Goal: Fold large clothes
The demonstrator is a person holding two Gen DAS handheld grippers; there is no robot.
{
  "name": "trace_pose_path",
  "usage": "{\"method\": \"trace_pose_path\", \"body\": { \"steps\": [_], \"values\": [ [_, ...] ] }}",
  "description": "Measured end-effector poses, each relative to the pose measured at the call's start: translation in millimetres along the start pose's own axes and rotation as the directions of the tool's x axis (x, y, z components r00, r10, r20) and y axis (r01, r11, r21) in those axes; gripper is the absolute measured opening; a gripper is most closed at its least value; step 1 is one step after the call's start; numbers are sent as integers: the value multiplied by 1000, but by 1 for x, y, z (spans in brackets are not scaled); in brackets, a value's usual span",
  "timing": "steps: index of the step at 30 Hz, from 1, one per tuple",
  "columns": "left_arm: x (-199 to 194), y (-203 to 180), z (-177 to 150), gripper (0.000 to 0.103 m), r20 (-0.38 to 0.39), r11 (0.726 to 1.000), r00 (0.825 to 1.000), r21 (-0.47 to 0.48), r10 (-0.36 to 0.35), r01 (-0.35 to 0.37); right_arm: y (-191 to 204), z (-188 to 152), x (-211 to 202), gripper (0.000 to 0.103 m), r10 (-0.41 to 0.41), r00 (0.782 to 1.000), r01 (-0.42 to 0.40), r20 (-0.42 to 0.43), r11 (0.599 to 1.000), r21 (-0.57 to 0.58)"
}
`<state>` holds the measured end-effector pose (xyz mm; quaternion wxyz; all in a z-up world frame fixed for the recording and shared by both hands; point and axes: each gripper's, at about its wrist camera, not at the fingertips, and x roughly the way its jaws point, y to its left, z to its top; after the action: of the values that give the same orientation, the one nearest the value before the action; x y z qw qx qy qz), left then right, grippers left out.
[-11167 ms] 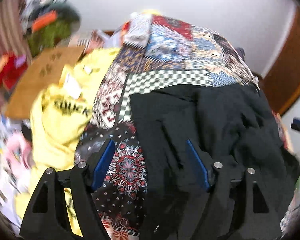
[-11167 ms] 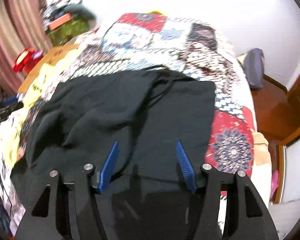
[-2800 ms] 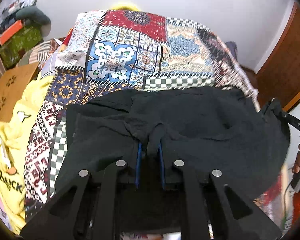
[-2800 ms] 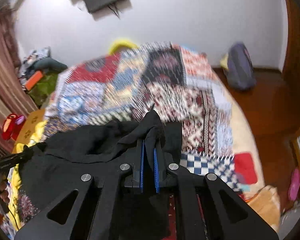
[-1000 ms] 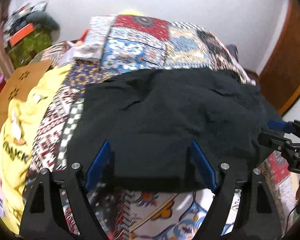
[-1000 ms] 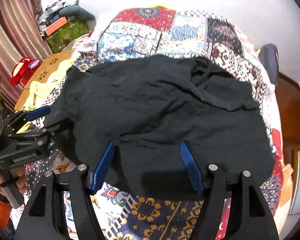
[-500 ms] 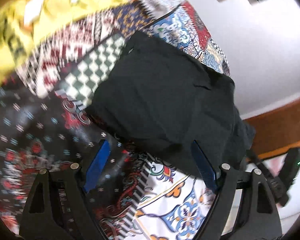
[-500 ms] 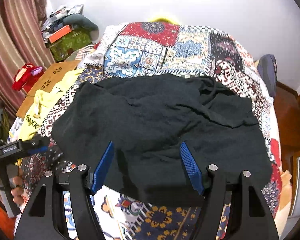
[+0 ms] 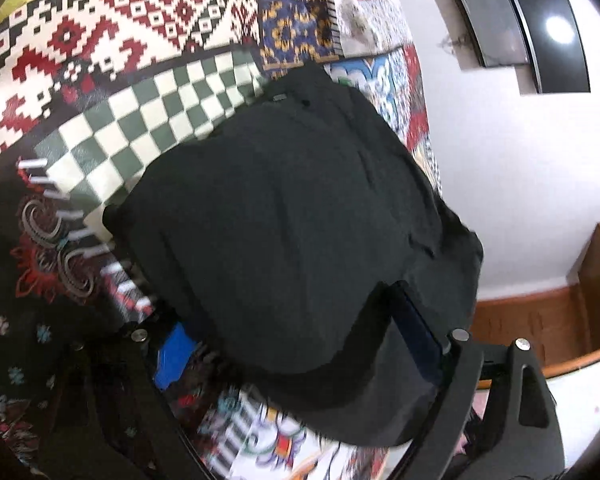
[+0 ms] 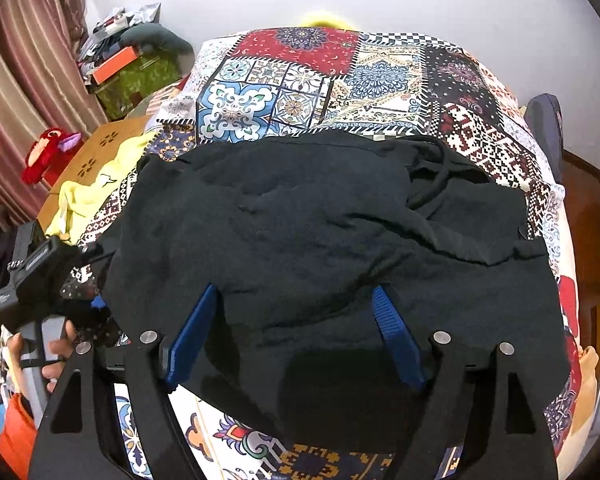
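Note:
A large black garment (image 10: 320,232) lies folded over on the patchwork bedspread (image 10: 300,80), with a drawstring near its far right. My right gripper (image 10: 296,336) is open, hovering above the garment's near edge, holding nothing. My left gripper (image 9: 296,344) is open at the garment's (image 9: 284,220) left edge, tilted sideways, with its blue pads (image 9: 174,354) either side of the cloth's near corner. The left gripper also shows at the left in the right wrist view (image 10: 32,264), held by a hand.
A yellow garment (image 10: 96,192) lies at the bed's left side beside a wooden board (image 10: 96,148). Boxes and clutter (image 10: 128,64) stand at the back left, with a red soft toy (image 10: 48,152). A dark bag (image 10: 548,132) sits at the right. A TV (image 9: 540,28) hangs on the wall.
Both grippers let go of the garment and opened. The left gripper has swung round to the garment's left edge and closer to it. The right gripper has barely moved.

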<state>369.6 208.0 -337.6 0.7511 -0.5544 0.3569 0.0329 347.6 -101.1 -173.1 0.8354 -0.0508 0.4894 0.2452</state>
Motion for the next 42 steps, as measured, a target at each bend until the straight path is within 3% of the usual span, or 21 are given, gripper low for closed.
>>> {"method": "trace_pose_path", "body": {
  "steps": [4,7,9,11,12,14,17,22,26,27,31,32,35,37,40,42],
  "values": [
    [18,-5,8,92,58,999,998,15,33,-34,-2,1,3,79,3,1000,-3,-8,1000,11],
    [28,-5,21,92,68,997,996,-46,62,-59,-3,1,3,79,0,1000,1,-15,1000,12],
    [29,-9,27,82,90,995,992,-50,92,-87,-3,1,3,79,-1,1000,1,-20,1000,15],
    [29,-10,32,47,116,990,983,-26,139,-137,-5,2,2,79,3,1000,-2,-30,1000,28],
    [27,-12,34,41,127,987,979,-14,162,-162,-6,2,2,79,2,999,-1,-38,999,38],
    [21,-18,38,35,132,985,977,11,168,-171,-8,1,-2,78,-1,999,4,-47,999,54],
    [-2,-40,30,31,180,967,964,125,197,-221,-5,-1,-11,78,-30,999,33,-45,998,54],
    [-67,-86,5,29,340,909,924,303,176,-285,14,2,-40,78,-4,1000,4,5,1000,26],
    [-127,-112,-24,29,506,827,851,412,141,-382,44,9,-55,78,21,999,-19,44,999,-32],
    [-144,-118,-33,29,552,797,824,436,130,-418,54,10,-55,78,32,999,-30,44,998,-52],
    [-177,-128,-53,29,642,709,756,476,126,-521,94,5,-33,78,83,996,-86,-28,987,-133],
    [-181,-128,-57,29,654,693,747,481,124,-537,103,2,-25,78,96,994,-103,-52,983,-151],
    [-185,-131,-77,29,687,602,718,527,114,-600,130,-11,9,79,148,978,-174,-149,967,-187],
    [-177,-132,-95,28,711,497,694,566,110,-658,143,-19,35,79,192,956,-233,-220,956,-177],
    [-163,-132,-108,28,726,398,679,594,108,-699,148,-24,51,79,195,947,-243,-254,954,-176],
    [-162,-134,-111,28,720,375,688,615,91,-693,145,-24,45,75,199,948,-249,-248,949,-192]
  ]
}}
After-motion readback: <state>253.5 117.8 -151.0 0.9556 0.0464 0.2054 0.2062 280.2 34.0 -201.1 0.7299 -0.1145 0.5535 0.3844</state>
